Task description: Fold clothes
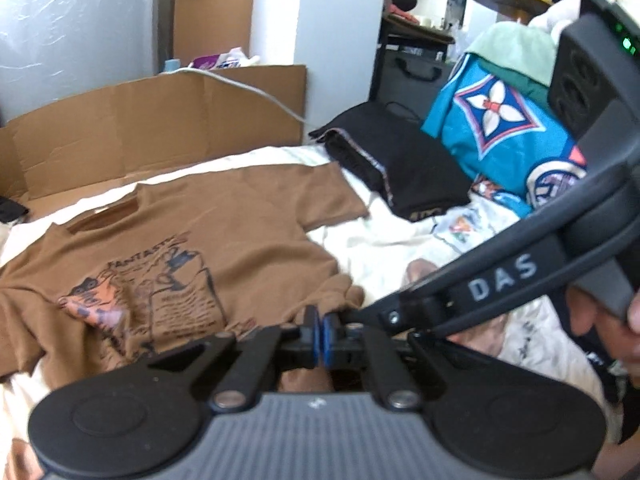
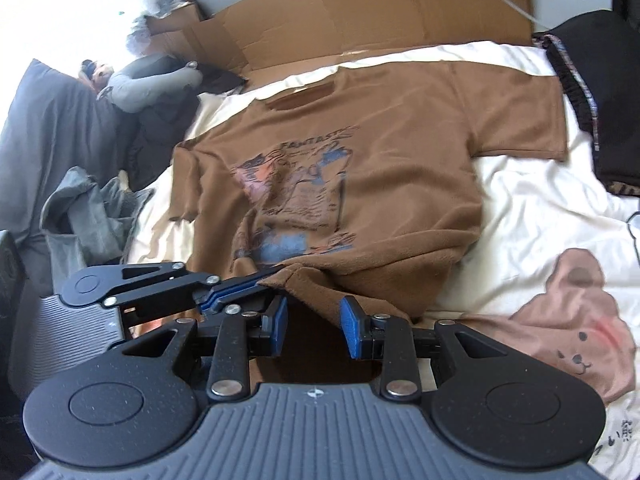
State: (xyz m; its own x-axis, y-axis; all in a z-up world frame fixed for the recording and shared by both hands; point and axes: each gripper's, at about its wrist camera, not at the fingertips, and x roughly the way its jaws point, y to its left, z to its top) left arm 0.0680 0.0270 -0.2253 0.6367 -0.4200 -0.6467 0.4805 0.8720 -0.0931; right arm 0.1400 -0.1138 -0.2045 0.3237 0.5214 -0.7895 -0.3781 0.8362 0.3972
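Both grippers meet at a brown T-shirt's (image 2: 384, 168) hem: left gripper (image 2: 236, 286) pinching it shut, right gripper (image 2: 314, 322) partly open, on a cream bedsheet (image 2: 532, 200).

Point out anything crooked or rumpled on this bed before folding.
The brown T-shirt lies askew: its left sleeve is crumpled under itself, while the other sleeve lies flat. The hem is bunched and lifted where the left tool pinches it.

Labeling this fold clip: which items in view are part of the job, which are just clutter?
Job:
brown T-shirt, hem lifted
left gripper, shut on the hem
right gripper, jaws apart around the hem
cream bedsheet, work surface

Clutter:
flattened cardboard
black folded garment
teal patterned fabric
grey clothes
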